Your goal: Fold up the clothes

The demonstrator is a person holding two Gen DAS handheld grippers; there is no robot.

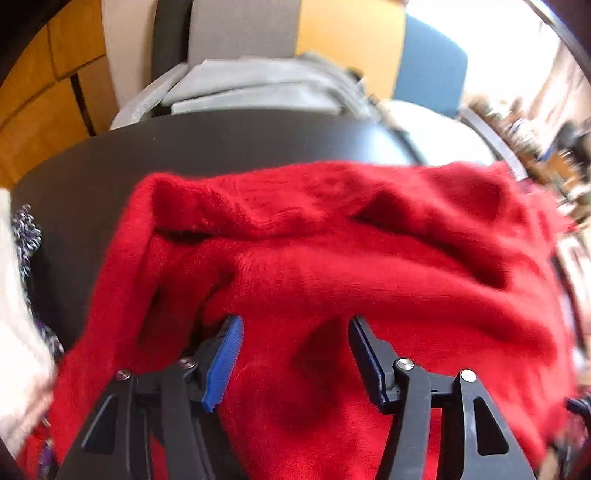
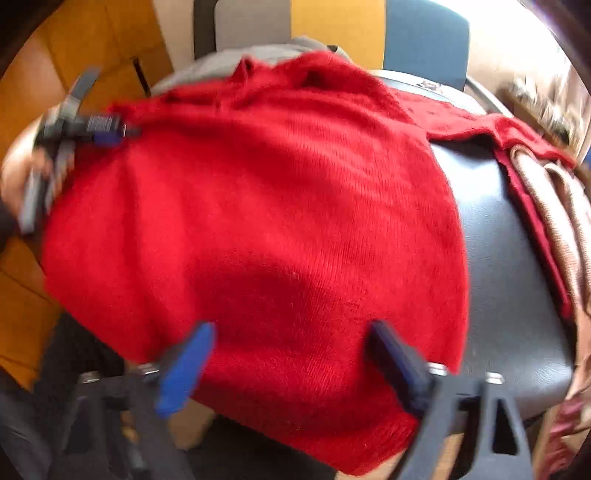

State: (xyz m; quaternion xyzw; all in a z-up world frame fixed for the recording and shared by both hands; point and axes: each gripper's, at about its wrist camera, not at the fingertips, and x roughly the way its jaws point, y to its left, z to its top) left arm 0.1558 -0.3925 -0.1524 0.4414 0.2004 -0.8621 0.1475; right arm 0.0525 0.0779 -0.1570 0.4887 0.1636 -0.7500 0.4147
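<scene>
A fuzzy red sweater [image 1: 332, 240] lies spread on the dark table [image 1: 221, 147], rumpled in folds in the left wrist view. My left gripper [image 1: 295, 325] hovers low over it, jaws apart, with red fabric lying between the blue pads [image 1: 229, 350]; I see no pinch. In the right wrist view the sweater [image 2: 258, 203] covers most of the table [image 2: 509, 277], and one sleeve reaches out to the right. My right gripper [image 2: 291, 332] stands open above the near hem. The left gripper [image 2: 110, 133] shows blurred at the sweater's far left edge, held by a hand [image 2: 14, 184].
Folded grey clothes [image 1: 258, 88] sit at the table's far edge, with a grey chair [image 1: 240, 26] and a blue chair [image 1: 428, 62] behind. White and speckled knitwear [image 1: 22, 295] lies at the left. Beige and dark red garments [image 2: 554, 206] are piled at the right.
</scene>
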